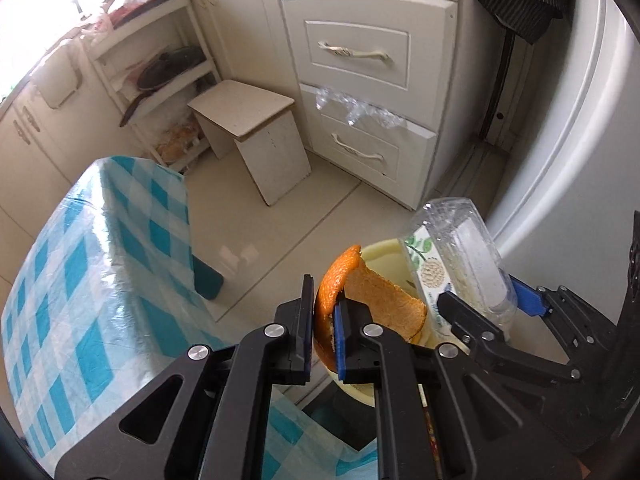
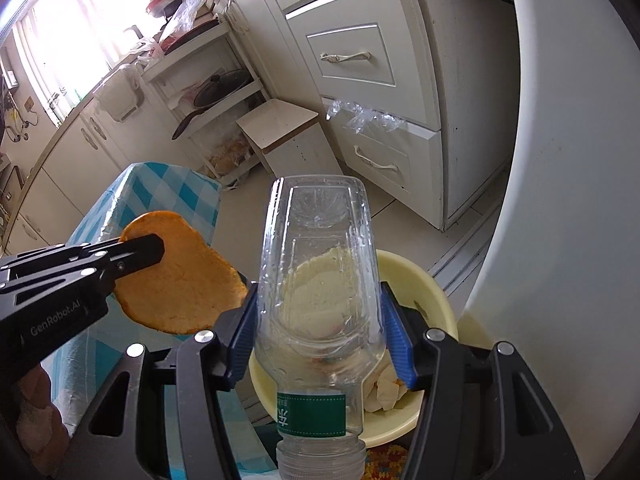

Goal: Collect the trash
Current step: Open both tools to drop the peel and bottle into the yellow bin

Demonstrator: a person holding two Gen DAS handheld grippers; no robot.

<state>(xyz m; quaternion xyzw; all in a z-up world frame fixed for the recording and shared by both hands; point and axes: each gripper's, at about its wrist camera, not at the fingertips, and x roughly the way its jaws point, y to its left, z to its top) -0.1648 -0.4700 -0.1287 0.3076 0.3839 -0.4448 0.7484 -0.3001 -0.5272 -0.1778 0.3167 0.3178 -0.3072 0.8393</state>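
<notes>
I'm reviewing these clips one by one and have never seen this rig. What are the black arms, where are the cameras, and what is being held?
No robot: a person holds a two-finger claw in each hand, each with a fisheye camera looking along its fingers. In the left view, the left claw is shut on an orange peel. In the right view, the right claw is shut on a clear plastic bottle, cap end toward the camera. Both hang above a pale yellow bin on the floor, beside a table with a blue checked cloth.
</notes>
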